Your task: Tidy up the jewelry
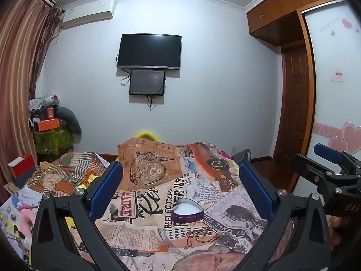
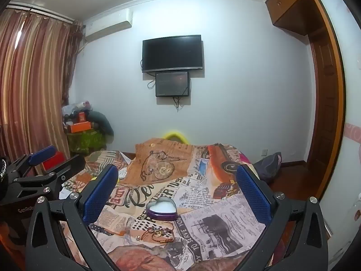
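Note:
A purple heart-shaped tin with a white lining sits open on the newspaper-print cloth. Just in front of it lies a small tangle of jewelry: rings, a chain and a bracelet. My left gripper hovers above them, open, nothing between its blue pads. In the right wrist view the same tin and jewelry lie ahead of my right gripper, also open and empty. Each gripper shows at the edge of the other's view: the right gripper, the left gripper.
The cloth covers a raised surface that drops off at the far edge. Cluttered fabric and toys lie to the left, a red box beyond. A dark bag rests on the floor at right. A TV hangs on the far wall.

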`<state>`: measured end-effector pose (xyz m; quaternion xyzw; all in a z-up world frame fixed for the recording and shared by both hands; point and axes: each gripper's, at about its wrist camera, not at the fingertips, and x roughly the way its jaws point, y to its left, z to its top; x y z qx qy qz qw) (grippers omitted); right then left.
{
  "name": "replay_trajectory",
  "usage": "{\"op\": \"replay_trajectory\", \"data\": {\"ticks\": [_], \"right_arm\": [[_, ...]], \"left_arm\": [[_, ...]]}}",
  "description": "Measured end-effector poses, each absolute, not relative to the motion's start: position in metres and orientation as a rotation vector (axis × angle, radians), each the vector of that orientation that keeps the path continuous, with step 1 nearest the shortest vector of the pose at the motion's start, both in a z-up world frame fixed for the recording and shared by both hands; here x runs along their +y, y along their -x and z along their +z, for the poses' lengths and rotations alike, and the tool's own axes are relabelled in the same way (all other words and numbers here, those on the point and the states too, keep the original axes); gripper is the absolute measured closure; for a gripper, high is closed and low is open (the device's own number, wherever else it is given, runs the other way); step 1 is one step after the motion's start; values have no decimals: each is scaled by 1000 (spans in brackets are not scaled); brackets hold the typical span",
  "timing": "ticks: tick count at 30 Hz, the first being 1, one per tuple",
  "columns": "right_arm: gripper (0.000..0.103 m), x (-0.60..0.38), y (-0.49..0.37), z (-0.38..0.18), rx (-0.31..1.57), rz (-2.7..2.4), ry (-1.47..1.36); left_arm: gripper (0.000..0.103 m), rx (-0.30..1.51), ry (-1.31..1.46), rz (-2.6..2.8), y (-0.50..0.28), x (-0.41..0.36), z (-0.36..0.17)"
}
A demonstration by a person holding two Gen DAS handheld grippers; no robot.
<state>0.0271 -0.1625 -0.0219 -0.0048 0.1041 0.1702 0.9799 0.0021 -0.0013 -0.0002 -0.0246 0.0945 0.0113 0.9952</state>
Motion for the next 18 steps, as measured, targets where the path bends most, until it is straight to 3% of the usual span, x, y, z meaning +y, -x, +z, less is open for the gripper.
{"op": "replay_trajectory", "data": {"ticks": [18], "right_arm": [[0,-159,-27,-26,218,340,9]], "left_arm": [[0,202,85,22,-7,7,-4]]}}
